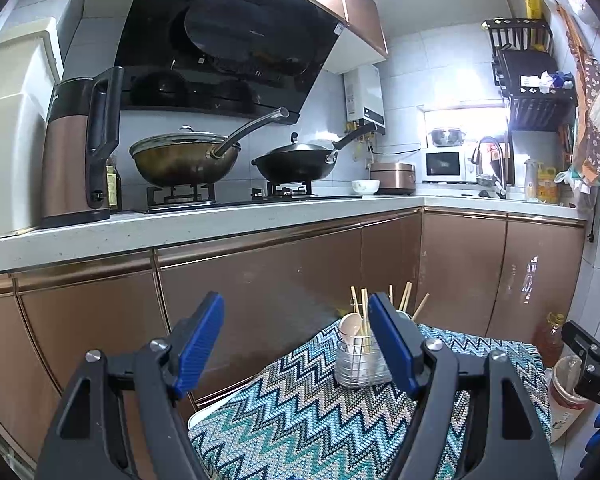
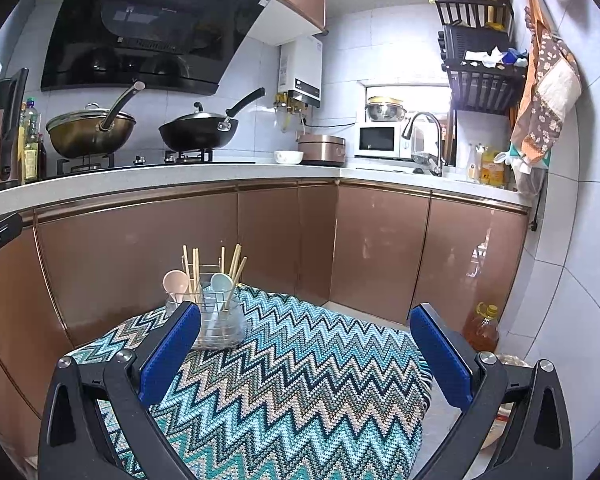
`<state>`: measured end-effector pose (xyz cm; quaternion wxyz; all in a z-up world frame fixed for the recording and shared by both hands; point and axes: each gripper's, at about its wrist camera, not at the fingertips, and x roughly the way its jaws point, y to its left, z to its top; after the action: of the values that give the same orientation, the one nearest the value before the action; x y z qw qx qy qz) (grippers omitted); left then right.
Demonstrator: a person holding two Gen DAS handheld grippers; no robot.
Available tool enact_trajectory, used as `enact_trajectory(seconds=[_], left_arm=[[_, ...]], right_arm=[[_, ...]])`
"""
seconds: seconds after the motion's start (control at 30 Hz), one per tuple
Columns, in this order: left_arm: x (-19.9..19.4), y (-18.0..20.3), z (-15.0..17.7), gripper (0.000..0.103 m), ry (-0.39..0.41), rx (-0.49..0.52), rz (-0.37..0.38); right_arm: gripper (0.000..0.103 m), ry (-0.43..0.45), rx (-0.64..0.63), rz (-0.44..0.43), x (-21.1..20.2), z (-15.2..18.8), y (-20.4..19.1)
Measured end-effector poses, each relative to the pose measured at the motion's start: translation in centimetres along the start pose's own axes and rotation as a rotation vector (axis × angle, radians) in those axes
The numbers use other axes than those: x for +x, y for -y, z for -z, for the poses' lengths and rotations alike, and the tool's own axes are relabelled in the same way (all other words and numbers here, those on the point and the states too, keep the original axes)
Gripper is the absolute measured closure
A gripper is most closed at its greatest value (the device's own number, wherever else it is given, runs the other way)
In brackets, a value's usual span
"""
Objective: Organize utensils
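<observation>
A clear wire-framed utensil holder (image 2: 220, 326) stands at the far left corner of a table covered with a zigzag cloth (image 2: 300, 380). It holds a pink spoon (image 2: 175, 282), a pale blue spoon (image 2: 221, 285) and several wooden chopsticks (image 2: 234, 264). In the left wrist view the holder (image 1: 358, 364) sits partly behind my right-hand finger, with the pink spoon (image 1: 350, 326) showing. My left gripper (image 1: 296, 344) is open and empty, held above the cloth (image 1: 300, 412). My right gripper (image 2: 306, 348) is open and empty, above the cloth, to the right of the holder.
Brown cabinets (image 2: 180, 248) and a white counter (image 2: 160, 180) with two woks (image 2: 198, 132) stand behind the table. An oil bottle (image 2: 482, 328) stands on the floor at the right. The other gripper (image 1: 592, 364) shows at the right edge of the left wrist view.
</observation>
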<state>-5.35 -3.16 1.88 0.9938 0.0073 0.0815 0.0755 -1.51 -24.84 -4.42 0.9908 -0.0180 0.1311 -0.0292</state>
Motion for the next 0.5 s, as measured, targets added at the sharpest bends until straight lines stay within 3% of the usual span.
enact_trajectory(seconds=[0.5], left_arm=[[0.35, -0.09, 0.49, 0.030, -0.012, -0.001, 0.005]], right_arm=[[0.000, 0.000, -0.010, 0.023, 0.13, 0.08, -0.25]])
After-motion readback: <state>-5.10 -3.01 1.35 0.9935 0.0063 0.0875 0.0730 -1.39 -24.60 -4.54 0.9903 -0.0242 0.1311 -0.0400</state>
